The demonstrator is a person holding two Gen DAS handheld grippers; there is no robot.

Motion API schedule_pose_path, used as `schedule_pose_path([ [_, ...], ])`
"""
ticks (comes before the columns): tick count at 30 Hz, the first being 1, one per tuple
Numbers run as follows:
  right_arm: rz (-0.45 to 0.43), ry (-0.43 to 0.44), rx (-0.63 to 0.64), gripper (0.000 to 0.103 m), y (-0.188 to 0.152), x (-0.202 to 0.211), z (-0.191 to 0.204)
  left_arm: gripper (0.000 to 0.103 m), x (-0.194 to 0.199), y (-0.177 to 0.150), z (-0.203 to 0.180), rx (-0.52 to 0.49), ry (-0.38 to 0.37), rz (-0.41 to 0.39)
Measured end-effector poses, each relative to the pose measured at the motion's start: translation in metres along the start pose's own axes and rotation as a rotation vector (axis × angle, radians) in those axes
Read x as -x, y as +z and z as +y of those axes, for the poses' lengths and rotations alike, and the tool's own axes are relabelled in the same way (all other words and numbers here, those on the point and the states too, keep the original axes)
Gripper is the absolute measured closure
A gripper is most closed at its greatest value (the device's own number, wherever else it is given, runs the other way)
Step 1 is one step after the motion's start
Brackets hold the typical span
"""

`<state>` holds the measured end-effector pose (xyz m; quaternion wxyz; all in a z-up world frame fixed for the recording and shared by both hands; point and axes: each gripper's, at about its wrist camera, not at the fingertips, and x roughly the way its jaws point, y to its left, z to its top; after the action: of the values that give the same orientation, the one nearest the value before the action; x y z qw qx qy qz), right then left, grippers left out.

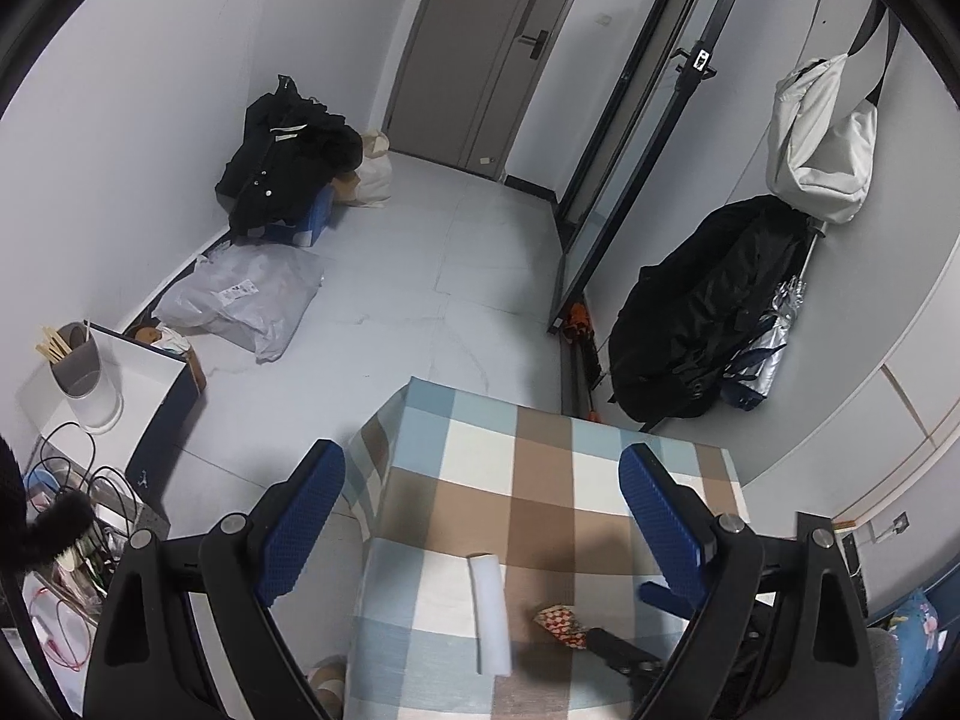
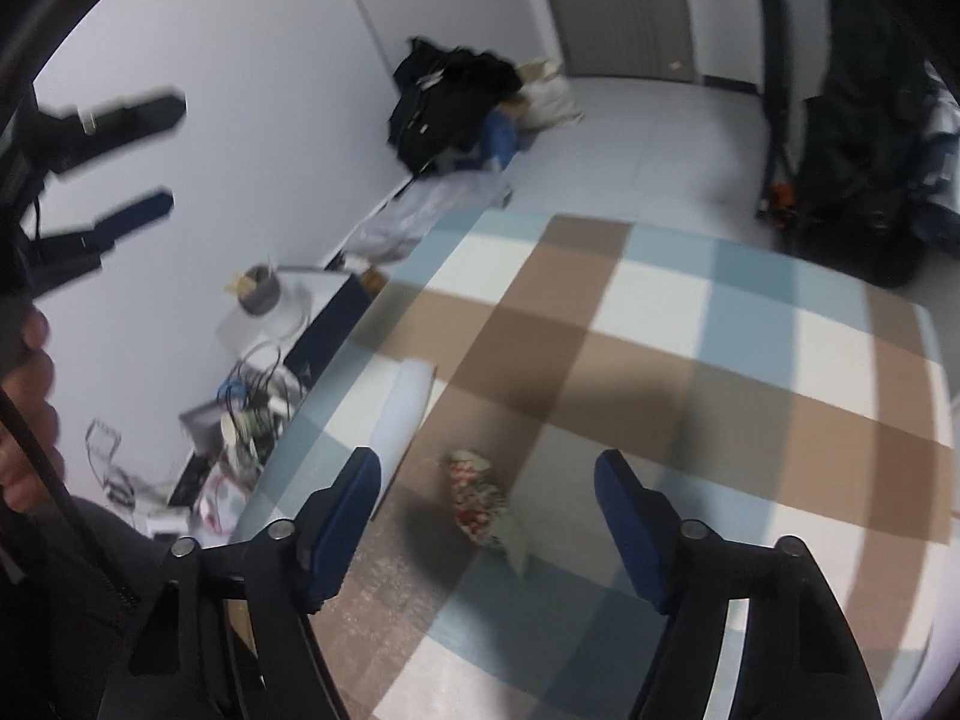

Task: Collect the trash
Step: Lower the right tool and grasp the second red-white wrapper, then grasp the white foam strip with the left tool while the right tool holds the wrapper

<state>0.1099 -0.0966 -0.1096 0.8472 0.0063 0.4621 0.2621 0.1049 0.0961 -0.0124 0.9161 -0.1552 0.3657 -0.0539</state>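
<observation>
A crumpled red-and-white patterned wrapper (image 2: pixel 477 495) lies on the checked tablecloth (image 2: pixel 660 360); it also shows in the left wrist view (image 1: pixel 561 625). A white foam strip (image 1: pixel 489 615) lies left of it, also in the right wrist view (image 2: pixel 401 417). My right gripper (image 2: pixel 487 525) is open, low over the table, its blue fingers either side of the wrapper. My left gripper (image 1: pixel 483 513) is open and empty, held high above the table's far edge; it shows blurred at the left of the right wrist view (image 2: pixel 153 156).
A low white shelf (image 1: pixel 114 396) with a cup of chopsticks (image 1: pixel 78 372) and cables stands left of the table. Grey parcel bags (image 1: pixel 240 300) and black clothes (image 1: pixel 288 162) lie by the left wall. A black coat (image 1: pixel 702 312) hangs right.
</observation>
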Motion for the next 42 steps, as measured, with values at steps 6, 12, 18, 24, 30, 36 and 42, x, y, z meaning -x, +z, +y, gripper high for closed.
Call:
schedule_pose_path([
  [6, 0.057, -0.004, 0.043, 0.046, 0.002, -0.032, 0.01, 0.012, -0.007, -0.001, 0.014, 0.034, -0.03, 0.056],
  [12, 0.101, -0.007, 0.045, 0.063, 0.0, -0.048, 0.011, 0.012, -0.011, -0.001, 0.021, 0.041, -0.018, 0.078],
  [18, 0.108, -0.006, 0.057, 0.089, -0.003, -0.049, 0.014, 0.012, -0.018, -0.001, 0.025, 0.059, -0.02, 0.109],
  [24, 0.088, -0.006, 0.05, 0.092, -0.009, -0.038, 0.011, 0.012, -0.033, -0.006, 0.021, 0.063, -0.035, 0.176],
  [30, 0.053, 0.008, -0.001, 0.093, -0.016, -0.007, -0.004, 0.012, -0.056, -0.013, 0.013, 0.049, -0.038, 0.258],
  [36, -0.004, 0.014, -0.052, 0.093, -0.025, 0.023, -0.013, 0.012, -0.082, -0.029, -0.005, -0.023, 0.015, 0.344],
  [42, -0.041, 0.025, -0.088, 0.093, -0.03, 0.046, -0.021, 0.022, -0.105, -0.053, -0.013, -0.088, 0.071, 0.437],
])
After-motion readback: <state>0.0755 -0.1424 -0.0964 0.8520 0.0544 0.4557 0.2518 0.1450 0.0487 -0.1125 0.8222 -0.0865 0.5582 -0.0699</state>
